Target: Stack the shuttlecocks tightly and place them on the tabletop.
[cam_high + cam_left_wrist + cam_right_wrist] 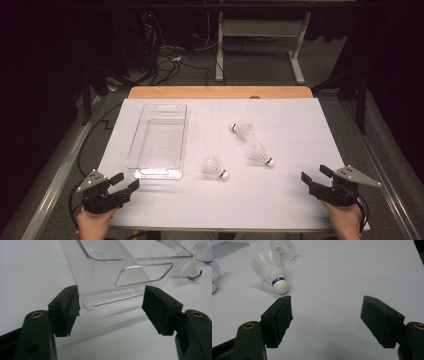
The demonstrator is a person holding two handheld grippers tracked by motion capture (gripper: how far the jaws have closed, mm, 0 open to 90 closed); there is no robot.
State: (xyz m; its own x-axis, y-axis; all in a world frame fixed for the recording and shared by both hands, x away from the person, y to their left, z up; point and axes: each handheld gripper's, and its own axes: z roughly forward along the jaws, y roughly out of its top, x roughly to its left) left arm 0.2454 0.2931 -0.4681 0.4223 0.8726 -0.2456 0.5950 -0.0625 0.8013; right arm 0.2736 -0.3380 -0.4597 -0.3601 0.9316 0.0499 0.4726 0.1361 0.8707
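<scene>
on the white sheet covering the wooden table (220, 92), a clear rectangular plastic tray (145, 172) lies lengthwise at the left, and three white feathered shuttlecocks lie on their sides to its right. the nearest shuttlecock (215, 167) rests just right of the tray's near corner, its cork tip with a blue band pointing toward the person; a second shuttlecock (260, 155) lies a little farther right, tip toward the right edge; the far shuttlecock (243, 131) sits behind them, cork tip pointing left. none touches another or the tray. the left gripper (126, 182) rests low at the near left corner of the sheet, held in the person's left hand (95, 222); its black jaws stand wide apart with nothing between them, aimed at the tray's near end wall with its cut-out handle, close to it but apart. the right gripper (316, 174) sits at the near right corner in the right hand (345, 217), jaws likewise spread and empty, pointing leftward across the sheet; in the right gripper view the second shuttlecock (270, 271) lies just beyond its left jaw, not touching it.
</scene>
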